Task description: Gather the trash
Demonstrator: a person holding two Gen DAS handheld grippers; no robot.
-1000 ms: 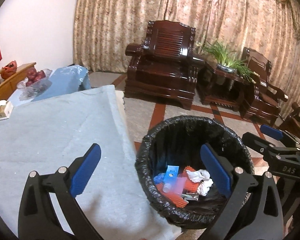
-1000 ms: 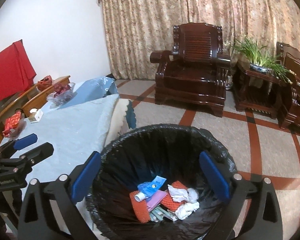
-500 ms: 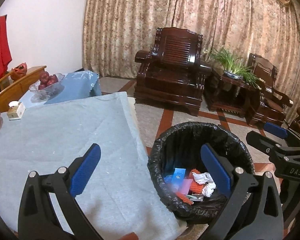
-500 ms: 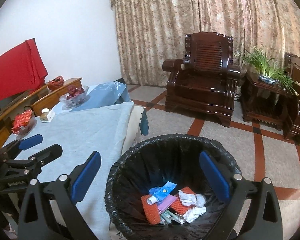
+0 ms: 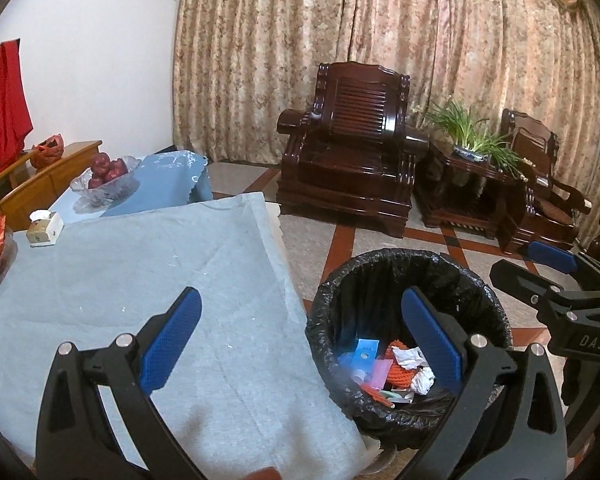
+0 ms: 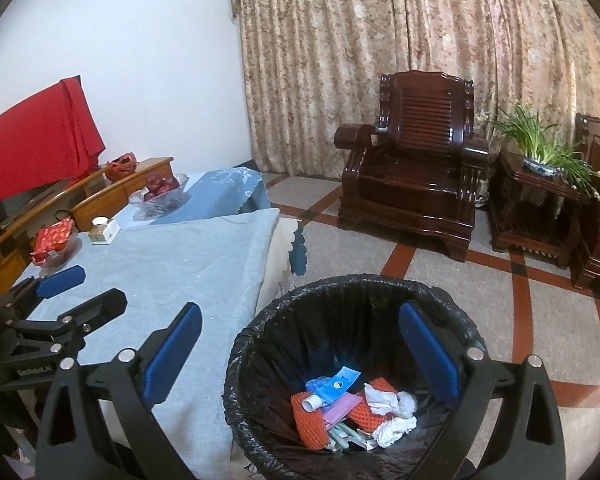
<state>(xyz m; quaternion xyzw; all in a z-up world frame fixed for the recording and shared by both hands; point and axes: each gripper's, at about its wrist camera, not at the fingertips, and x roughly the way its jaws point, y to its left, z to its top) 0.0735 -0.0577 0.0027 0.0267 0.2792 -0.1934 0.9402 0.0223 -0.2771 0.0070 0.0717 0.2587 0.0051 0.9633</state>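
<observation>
Black plastic lines the trash bin [image 6: 352,372] standing on the floor just beside the table [image 6: 188,272], low in the middle of the right wrist view and lower right of centre in the left wrist view. At its bottom lies the collected trash: orange foam netting [image 6: 309,420], a blue tube [image 6: 332,389], a pink wrapper [image 6: 342,407] and crumpled white tissues [image 6: 392,414], all piled together and touching.

The right gripper [image 6: 300,354] is held above the bin with its blue-padded fingers [image 6: 428,354] spread wide, nothing between them. The left gripper [image 5: 300,350] is likewise wide apart and empty, one finger over the pale blue tablecloth [image 5: 140,280], the other over the bin's rim [image 5: 412,258]. Each gripper shows at the edge of the other's view, the right one at the right of the left wrist frame, the left one at the lower left of the right wrist frame.

At the far end of the table, upper left of both frames, stand a glass bowl of red fruit [image 5: 106,174], a tissue box [image 5: 44,228] and a red packet in a dish [image 6: 54,240]. A red cloth [image 6: 40,136] hangs by the white wall. Across the tiled floor, a dark wooden armchair [image 6: 416,176] sits before patterned curtains [image 6: 380,40], with a potted green plant [image 6: 540,148] on a side table to its right.
</observation>
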